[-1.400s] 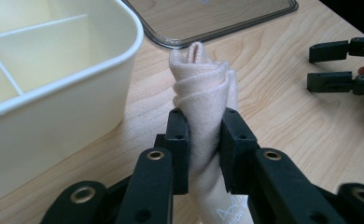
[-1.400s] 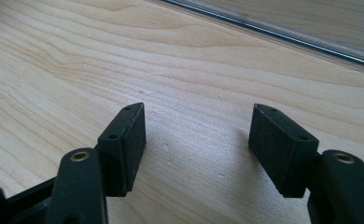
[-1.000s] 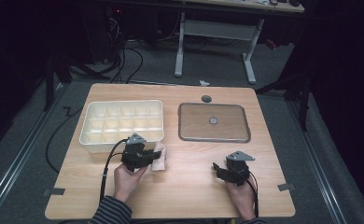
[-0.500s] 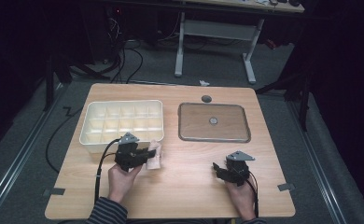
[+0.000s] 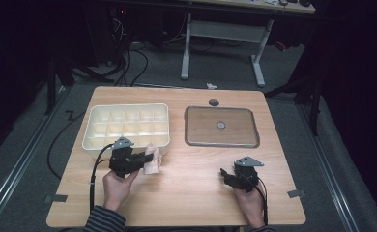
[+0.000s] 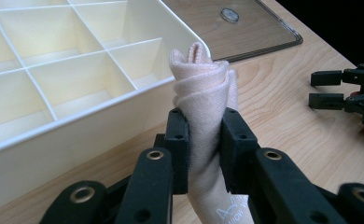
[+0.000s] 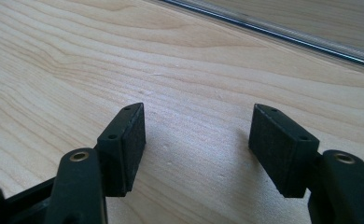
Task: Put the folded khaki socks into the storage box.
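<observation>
My left gripper [image 5: 148, 157] [image 6: 203, 135] is shut on a rolled pale pink cloth [image 5: 152, 161] [image 6: 204, 93], which it holds just above the table by the near right corner of the cream divided box [image 5: 126, 126] [image 6: 59, 79]. The box has several empty compartments. My right gripper [image 5: 224, 175] [image 7: 196, 140] rests low over bare wood at the front right, open, with nothing between its fingers. The left gripper view also shows the right gripper [image 6: 327, 88] farther off on the right.
A clear flat lid [image 5: 221, 126] [image 6: 236, 25] [image 7: 283, 18] with a small round knob lies on the table's right half. A dark round disc [image 5: 213, 102] sits behind it. Cables trail from both grippers toward the front edge.
My left gripper has carried the cloth a little to the left and toward the box's near right corner. The right gripper has stayed where it was.
</observation>
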The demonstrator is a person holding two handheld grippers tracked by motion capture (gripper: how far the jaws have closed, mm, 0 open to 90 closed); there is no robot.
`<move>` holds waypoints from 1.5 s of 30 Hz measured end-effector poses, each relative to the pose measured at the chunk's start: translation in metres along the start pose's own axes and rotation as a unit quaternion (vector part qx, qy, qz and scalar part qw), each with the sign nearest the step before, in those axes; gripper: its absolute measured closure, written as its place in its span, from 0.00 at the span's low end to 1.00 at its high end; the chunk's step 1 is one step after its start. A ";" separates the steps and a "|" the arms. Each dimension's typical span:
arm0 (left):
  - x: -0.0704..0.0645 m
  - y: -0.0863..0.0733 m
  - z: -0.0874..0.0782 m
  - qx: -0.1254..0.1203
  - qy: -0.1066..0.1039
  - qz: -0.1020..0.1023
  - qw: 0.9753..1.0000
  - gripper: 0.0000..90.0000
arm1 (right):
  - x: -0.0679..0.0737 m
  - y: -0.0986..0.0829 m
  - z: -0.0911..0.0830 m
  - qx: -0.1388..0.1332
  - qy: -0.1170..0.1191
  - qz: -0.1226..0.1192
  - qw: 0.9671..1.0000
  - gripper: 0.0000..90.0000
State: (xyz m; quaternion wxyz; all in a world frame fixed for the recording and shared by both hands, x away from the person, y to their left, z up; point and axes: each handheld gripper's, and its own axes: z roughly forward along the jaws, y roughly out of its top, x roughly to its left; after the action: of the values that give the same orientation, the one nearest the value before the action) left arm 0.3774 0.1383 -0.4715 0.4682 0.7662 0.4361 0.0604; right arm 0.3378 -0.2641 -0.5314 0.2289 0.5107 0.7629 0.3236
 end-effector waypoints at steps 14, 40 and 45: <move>0.011 -0.004 -0.012 -0.012 0.006 -0.016 1.000 0.84 | 0.000 0.000 0.000 0.000 0.000 0.000 1.000 0.40; 0.035 -0.001 -0.037 -0.028 0.029 -0.031 0.999 0.84 | 0.000 0.000 0.000 -0.001 -0.001 0.001 1.000 0.41; 0.038 0.004 -0.039 -0.025 0.031 -0.026 0.999 0.84 | 0.000 0.000 0.000 -0.001 -0.001 0.001 1.000 0.41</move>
State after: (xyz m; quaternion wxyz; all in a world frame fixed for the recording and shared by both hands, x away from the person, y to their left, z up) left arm 0.3835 0.1916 -0.4590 0.4745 0.7406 0.4685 0.0827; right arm 0.3378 -0.2640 -0.5315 0.2295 0.5115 0.7621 0.3238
